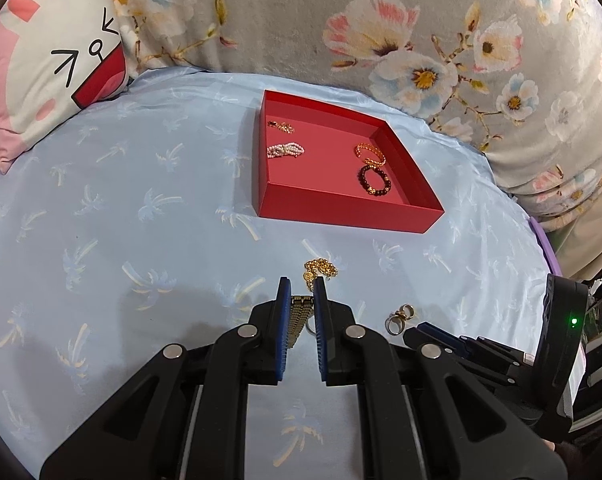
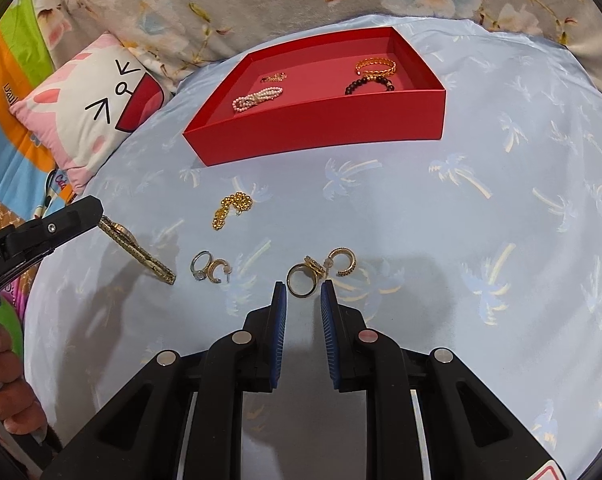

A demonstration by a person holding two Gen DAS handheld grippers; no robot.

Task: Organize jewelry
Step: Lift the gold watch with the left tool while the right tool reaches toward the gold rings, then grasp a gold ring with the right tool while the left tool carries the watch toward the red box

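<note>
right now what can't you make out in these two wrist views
- Gold mesh watch band: left wrist view, its near end hidden between the left gripper pads; right wrist view, its upper end behind that gripper's finger.
- Small gold piece in the red cardboard box: too small to identify.
- Right gripper: whether it touches the wide gold ring is unclear.

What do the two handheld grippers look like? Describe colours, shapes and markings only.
Both the left gripper and right gripper have angular black plastic linkages with round silver pivot pins and flat blue ribbed pads. The left one carries white lettering on its side.
</note>
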